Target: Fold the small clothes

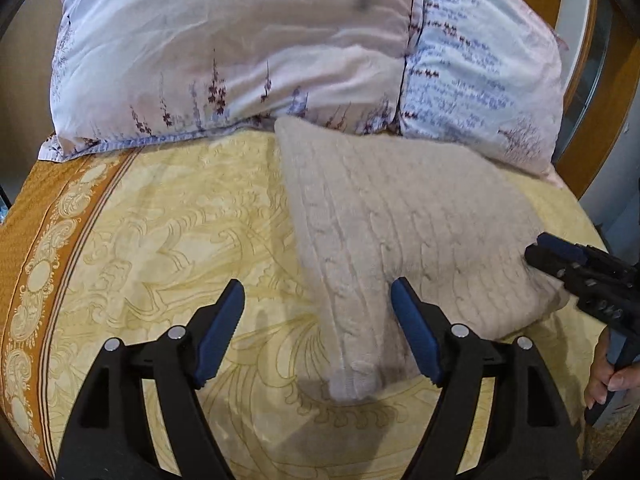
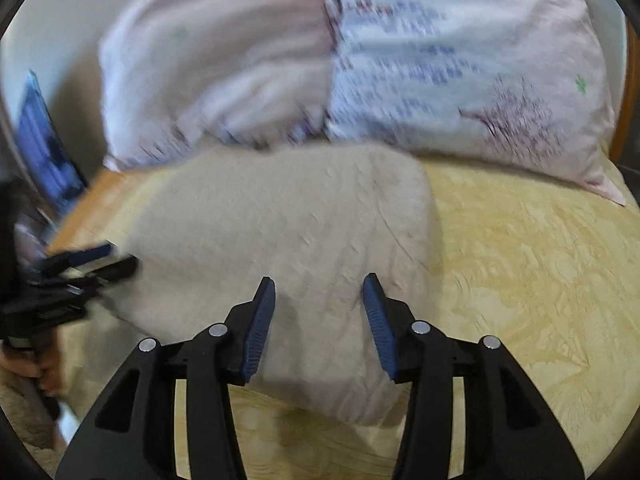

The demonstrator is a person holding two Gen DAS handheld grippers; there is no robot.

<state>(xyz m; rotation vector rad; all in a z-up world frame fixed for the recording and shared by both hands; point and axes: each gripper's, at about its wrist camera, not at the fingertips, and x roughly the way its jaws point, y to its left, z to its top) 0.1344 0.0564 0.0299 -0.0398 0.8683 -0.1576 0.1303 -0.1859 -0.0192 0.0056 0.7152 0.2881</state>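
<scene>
On the bed (image 1: 168,240), spread with a yellow ornate-patterned sheet edged in orange, we see a beige cable-knit garment (image 1: 400,232) lying folded into a rough slab, its far edge touching two pale floral pillows (image 1: 240,52). Our left claw (image 1: 318,300) stands wide, straddling the garment's near-left corner without pressing it. Our right claw (image 2: 319,300) is partly open above the knit's near edge, with nothing pinched between its blue pads (image 2: 260,328); this view is motion-blurred. We judge the fold is nearly complete and both claws are free. To do this step well, we would probably take both near corners evenly, catching every layer, then carry them over together so the thick knit stays square and does not bunch.
</scene>
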